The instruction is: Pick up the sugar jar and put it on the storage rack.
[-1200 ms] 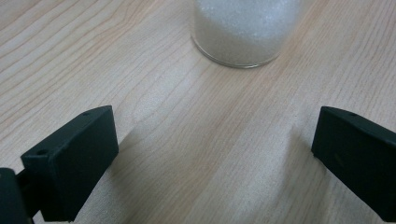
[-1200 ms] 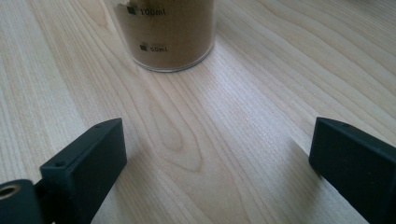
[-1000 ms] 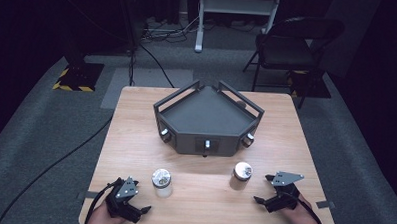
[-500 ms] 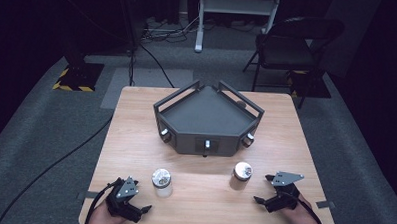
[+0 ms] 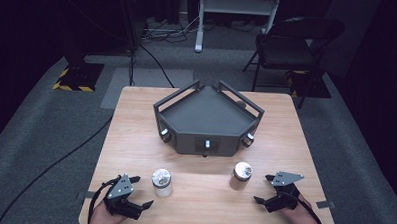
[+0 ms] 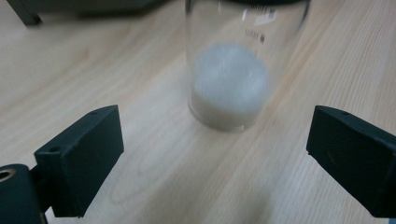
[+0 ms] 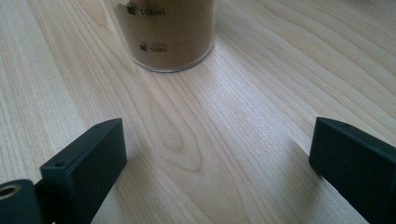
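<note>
Showing "100ml" marks: brown-filled jar (image 7: 163, 35)

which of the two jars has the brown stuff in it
The jar in front of the right gripper, at the table's right: jar with brown powder. The other, by the left gripper, holds white powder.

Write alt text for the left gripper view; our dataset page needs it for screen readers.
A clear glass beaker holding a little white powder stands on a light wooden table, just beyond the left gripper, whose two black jaws are wide apart and hold nothing.
</note>
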`<action>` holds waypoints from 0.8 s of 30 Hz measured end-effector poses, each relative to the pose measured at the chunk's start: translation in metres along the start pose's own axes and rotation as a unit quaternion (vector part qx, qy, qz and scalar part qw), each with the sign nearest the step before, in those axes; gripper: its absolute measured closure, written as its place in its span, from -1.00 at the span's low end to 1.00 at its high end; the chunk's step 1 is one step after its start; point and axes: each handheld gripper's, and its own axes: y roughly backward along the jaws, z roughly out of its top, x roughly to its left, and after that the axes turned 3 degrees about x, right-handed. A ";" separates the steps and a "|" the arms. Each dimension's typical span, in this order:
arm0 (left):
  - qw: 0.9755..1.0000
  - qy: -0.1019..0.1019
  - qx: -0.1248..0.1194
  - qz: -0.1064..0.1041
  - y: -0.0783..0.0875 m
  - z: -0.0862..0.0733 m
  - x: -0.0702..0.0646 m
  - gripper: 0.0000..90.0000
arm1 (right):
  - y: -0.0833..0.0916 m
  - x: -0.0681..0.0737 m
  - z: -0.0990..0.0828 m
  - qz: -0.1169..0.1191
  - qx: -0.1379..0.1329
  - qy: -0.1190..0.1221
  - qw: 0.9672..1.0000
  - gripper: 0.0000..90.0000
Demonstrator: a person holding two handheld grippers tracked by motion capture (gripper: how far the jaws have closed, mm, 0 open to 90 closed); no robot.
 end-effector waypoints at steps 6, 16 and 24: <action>0.997 -0.005 -0.080 -0.001 0.011 -0.012 -0.004 -0.95 | 0.000 0.000 0.000 0.000 0.000 0.000 1.000 -0.91; 0.992 0.002 -0.123 -0.002 0.015 -0.018 -0.006 -0.99 | 0.000 0.000 0.000 0.000 0.000 0.000 1.000 -0.91; 0.992 0.004 -0.125 -0.005 0.008 -0.016 -0.005 -1.00 | 0.000 0.000 0.000 0.000 0.000 0.000 1.000 -0.91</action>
